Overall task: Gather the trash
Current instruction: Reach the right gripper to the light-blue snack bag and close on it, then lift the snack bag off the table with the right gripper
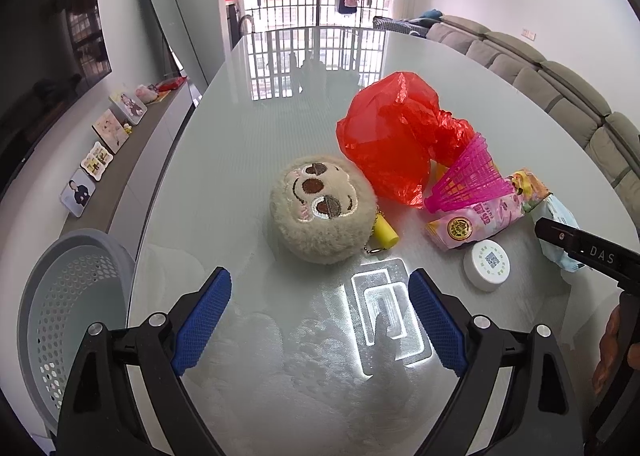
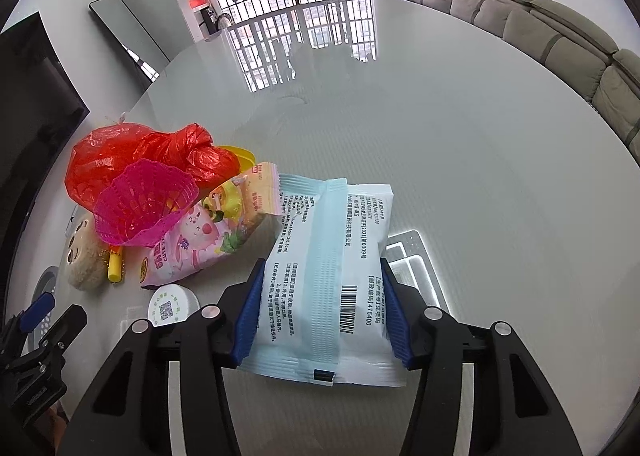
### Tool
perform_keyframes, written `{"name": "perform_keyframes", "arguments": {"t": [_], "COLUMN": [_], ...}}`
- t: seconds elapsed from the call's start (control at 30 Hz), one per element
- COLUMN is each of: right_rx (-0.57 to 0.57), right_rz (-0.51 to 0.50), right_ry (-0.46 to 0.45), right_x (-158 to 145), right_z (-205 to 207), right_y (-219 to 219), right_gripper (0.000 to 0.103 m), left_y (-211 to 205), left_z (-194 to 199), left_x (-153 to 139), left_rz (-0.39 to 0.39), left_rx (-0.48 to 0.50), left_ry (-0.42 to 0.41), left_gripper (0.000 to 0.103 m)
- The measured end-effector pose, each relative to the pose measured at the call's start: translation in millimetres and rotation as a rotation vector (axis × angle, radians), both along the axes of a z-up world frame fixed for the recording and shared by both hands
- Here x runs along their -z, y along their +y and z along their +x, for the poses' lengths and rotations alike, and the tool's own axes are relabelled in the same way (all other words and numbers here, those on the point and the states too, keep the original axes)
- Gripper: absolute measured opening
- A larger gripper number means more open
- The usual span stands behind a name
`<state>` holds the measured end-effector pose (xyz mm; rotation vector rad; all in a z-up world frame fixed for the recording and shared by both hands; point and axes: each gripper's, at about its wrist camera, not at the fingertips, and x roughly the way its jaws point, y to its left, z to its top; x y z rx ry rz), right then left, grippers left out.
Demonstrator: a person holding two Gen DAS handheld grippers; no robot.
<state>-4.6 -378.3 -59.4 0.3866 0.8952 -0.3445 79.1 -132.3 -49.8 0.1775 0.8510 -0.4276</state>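
Blue-white packet (far end overlapping pink wrapper)

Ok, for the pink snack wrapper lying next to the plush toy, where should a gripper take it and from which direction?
Probably the near short end of the pink snack wrapper, the crimped seam beside the white round lid. That end is bare and flat on the table; the far half lies under the pink shuttlecock and red plastic bag. The open left gripper could come in low from the near side.

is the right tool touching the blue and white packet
Touching. The right wrist view shows the right tool with both blue pads pressed against the sides of the blue and white packet, no gap showing on either side.
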Motion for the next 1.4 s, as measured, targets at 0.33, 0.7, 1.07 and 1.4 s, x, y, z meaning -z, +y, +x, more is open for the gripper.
{"name": "perform_keyframes", "arguments": {"t": [0.33, 0.7, 1.07, 1.4], "right_rx": [0.034, 0.016, 0.029, 0.001], "right_rz": [-0.016, -0.075, -0.117, -0.096], "right_ry": [-0.030, -0.048, -0.087, -0.099], "right_x": [-9.0, -25.6, -48.7, -49.5], "right_z": [-29.8, -29.4, -29.9, -31.5], "right_y": [0.6, 9.0, 2.2, 6.4], "right_gripper": [0.051, 0.051, 0.051, 0.051], "left_y": [2.7, 4.9, 4.2, 3.8], "left_z": [0.0, -2.8, -4.7, -2.4], "left_x": [-0.3, -4.8, -7.5, -8.1], "left_rz": [-0.003, -0.007, -0.008, -0.006], "left_rx": [-0.003, 0.002, 0.002, -0.003], "left_ry": [-0.004, -0.013, -0.013, -0.011], "left_gripper": [0.090, 0.090, 0.090, 0.090]}}
